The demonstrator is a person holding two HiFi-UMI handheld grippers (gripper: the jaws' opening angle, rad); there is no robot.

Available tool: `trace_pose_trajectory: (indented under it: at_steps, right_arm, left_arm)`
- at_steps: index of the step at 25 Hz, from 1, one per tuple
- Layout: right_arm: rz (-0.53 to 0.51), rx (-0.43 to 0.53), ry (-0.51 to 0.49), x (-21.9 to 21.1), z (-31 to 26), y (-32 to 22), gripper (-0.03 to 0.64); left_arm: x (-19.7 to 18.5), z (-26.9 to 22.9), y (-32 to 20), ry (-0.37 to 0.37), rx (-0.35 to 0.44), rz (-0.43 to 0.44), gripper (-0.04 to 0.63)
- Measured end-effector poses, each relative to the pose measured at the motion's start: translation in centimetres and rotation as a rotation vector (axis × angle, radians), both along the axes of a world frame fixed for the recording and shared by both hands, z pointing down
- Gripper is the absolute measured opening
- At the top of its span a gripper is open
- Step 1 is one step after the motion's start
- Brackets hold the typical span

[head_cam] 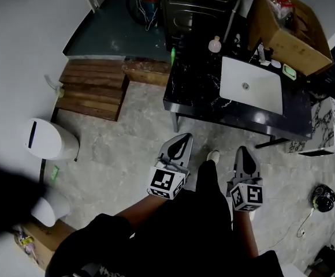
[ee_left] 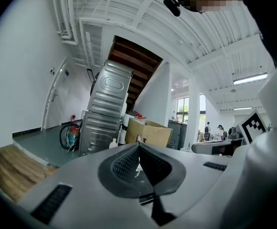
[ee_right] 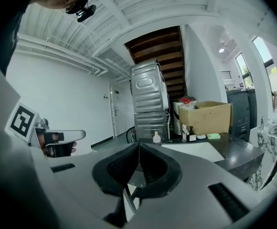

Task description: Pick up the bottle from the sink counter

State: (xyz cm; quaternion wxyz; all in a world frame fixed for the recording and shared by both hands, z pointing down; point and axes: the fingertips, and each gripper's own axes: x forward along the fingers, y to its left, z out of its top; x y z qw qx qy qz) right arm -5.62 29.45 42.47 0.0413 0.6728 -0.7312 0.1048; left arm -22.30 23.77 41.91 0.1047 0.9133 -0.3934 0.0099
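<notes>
Small white round-bodied plastic bottle: stands upright near the back edge of the black marbled sink counter, beside the back left corner of the white rectangular basin as the head view shows it. Touched by neither gripper, well apart from both.

Left gripper, grey with marker cube: hangs over the stone floor short of the counter's front edge; jaws pressed together, nothing between them.

Right gripper, same build: sits alongside the left, also short of the counter; jaws likewise closed and empty.

Open brown cardboard box: rests at the counter's back right.

Ribbed grey metal appliance stack: rises behind the bottle.

Brown slatted wooden pallet: lies on the floor left of the counter.
</notes>
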Motion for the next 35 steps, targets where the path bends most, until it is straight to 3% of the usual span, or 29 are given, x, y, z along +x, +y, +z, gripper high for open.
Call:
trace_pose_trajectory:
  at_steps: [6,13,20,25,35]
  right_arm:
    - [-0.037,0.027,-0.009,3.3,0.6,-5.5,0.038]
    - [-0.057,0.043,-0.033,10.2,0.2,-13.2,0.038]
    - [-0.085,-0.002,-0.016,16.2,1.0,-17.9,0.038]
    - [-0.138,-0.012,-0.06,19.4,2.1,-20.9,0.038]
    - [-0.222,-0.017,-0.104,21.4,3.1,-25.1,0.038]
  left_arm:
    - [4.0,-0.3,-4.3,-0.041,0.037,-0.003,0.014]
    - [10.9,-1.0,-11.1,-0.065,0.049,0.001,0.014]
    - [16.6,-0.6,-16.3,-0.093,0.045,-0.047,0.014]
    - [20.1,0.2,-18.6,-0.1,0.021,-0.067,0.014]
    - [21.9,1.2,-21.3,-0.128,-0.006,-0.103,0.014]
